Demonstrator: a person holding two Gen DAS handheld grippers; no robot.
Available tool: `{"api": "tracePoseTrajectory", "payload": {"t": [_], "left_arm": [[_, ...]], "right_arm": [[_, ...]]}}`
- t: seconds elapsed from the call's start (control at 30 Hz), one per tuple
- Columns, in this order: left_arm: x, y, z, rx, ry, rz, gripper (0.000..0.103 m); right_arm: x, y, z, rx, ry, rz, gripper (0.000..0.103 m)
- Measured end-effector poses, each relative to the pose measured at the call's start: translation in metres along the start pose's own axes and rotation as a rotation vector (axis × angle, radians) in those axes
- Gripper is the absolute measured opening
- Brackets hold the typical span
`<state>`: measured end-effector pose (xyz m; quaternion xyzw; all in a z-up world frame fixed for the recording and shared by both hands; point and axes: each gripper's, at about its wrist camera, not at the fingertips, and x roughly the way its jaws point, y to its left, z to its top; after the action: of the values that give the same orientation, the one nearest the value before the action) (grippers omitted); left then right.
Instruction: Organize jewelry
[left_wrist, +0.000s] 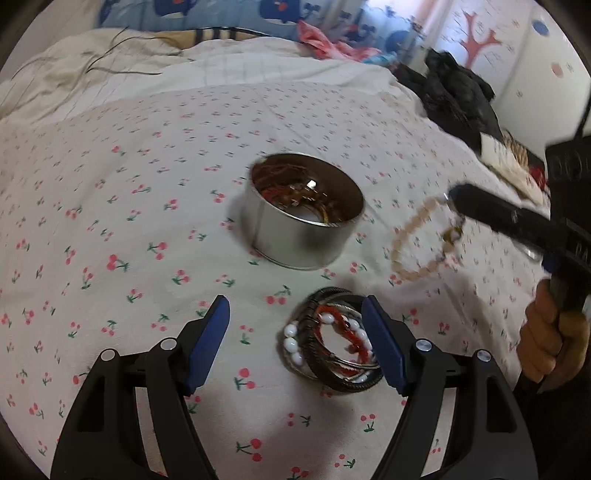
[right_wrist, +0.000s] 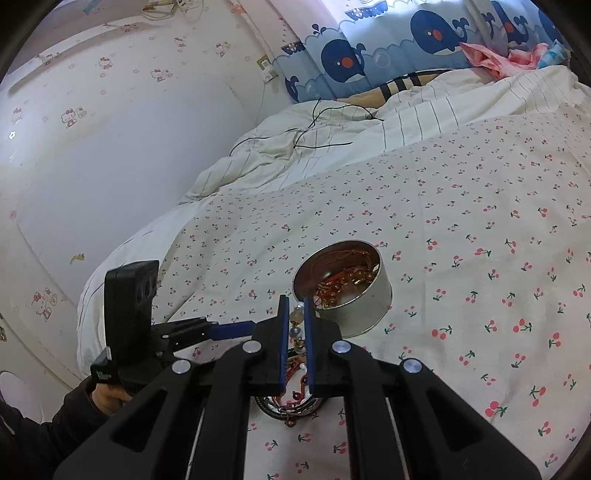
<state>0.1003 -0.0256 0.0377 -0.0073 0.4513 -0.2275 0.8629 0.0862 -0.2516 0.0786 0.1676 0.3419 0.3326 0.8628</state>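
The tin (left_wrist: 306, 210) sits open-topped on the cherry-print bed (left_wrist: 129, 221), a round silver thing with no lid on it. Inside is a tangle: red cord, amber-brown beads, some gold-coloured bits — all heaped toward the far wall, with a patch of bare pale floor showing at the near side. From the right wrist view the tin (right_wrist: 354, 306) lies at about 1 o'clock of the right gripper (right_wrist: 297, 325), just beyond its tips, and the amber beads show plainly within.

The right gripper's fingers (right_wrist: 283, 332) are drawn narrow and pinch a pink bracelet (left_wrist: 424, 240); it hangs as an open loop off the tips (left_wrist: 456, 195), clear of the bed, at 3 o'clock of the tin and well apart from it. Between the fingers a few beads (right_wrist: 295, 325) and a metal charm can be seen at close range. A hand (left_wrist: 554, 339) grips that tool's handle at the right edge.

The left gripper (left_wrist: 297, 314) stands wide, nothing between the pads. Its right finger (left_wrist: 380, 343) is just beside a pile (left_wrist: 332, 350) of bangles lying on the bed at 6 o'clock of the tin — dark rings, silver hoops, a white-bead string and red cord, all stacked together. Whether the finger touches the pile cannot be told.
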Motion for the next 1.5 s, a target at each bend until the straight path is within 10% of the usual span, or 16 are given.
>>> {"api": "tracePoseTrajectory", "payload": {"t": [0.53, 0.8, 0.93, 1.17, 1.5], "left_arm": [[0.012, -0.008, 0.001, -0.004, 0.011, -0.065, 0.070], [-0.015, -0.059, -0.014, 0.249, -0.059, -0.234, 0.070], [-0.006, -0.085, -0.029, 0.374, -0.029, -0.182, 0.070], [0.011, -0.079, -0.030, 0.369, 0.045, -0.084, 0.020], [-0.012, -0.061, -0.017, 0.295, -0.050, -0.123, 0.003]], "right_arm": [[0.002, -0.003, -0.001, 0.013, 0.008, -0.005, 0.009], [0.001, -0.009, -0.001, 0.035, 0.006, -0.020, 0.008], [0.001, -0.013, -0.001, 0.046, 0.008, -0.025, 0.009], [0.003, -0.015, -0.002, 0.052, 0.013, -0.027, 0.009], [0.005, -0.014, -0.003, 0.054, 0.016, -0.029, 0.009]]}}
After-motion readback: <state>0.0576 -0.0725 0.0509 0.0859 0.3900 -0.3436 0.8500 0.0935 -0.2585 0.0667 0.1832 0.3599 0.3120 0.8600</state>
